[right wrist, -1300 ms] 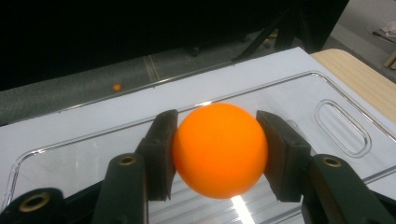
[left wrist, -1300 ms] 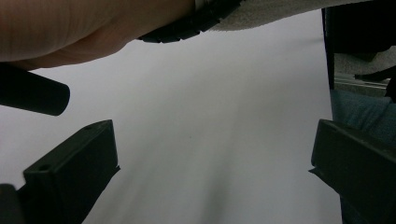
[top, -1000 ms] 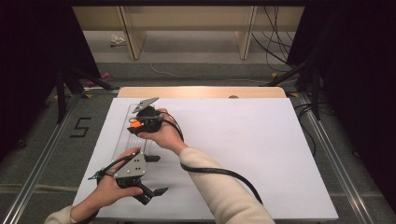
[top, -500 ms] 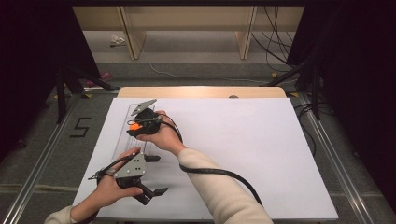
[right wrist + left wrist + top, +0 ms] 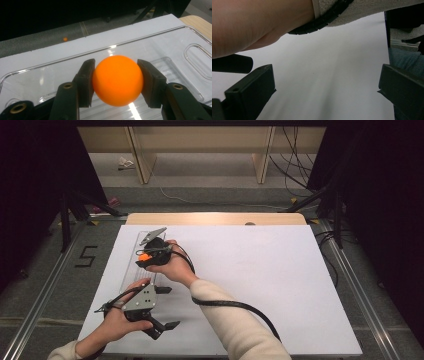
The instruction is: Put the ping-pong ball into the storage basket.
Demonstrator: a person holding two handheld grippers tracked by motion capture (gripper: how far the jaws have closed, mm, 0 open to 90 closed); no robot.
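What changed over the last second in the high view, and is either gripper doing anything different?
Almost nothing visibly changed. The right gripper stays over the clear plastic tray at the left of the table, still clamped on the orange ball; the right forearm shifted only slightly. The left gripper stays low near the table's front edge, jaws still open on nothing.

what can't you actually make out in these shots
- Clear tray: in the right gripper view, the orange ball and the right tool clamping it hide the tray's middle, and the picture edges cut off its ends.
- Small orange speck on the floor: too small to identify.
- Left tool: its jaws stand open, cut off by the bottom edge of the left gripper view.
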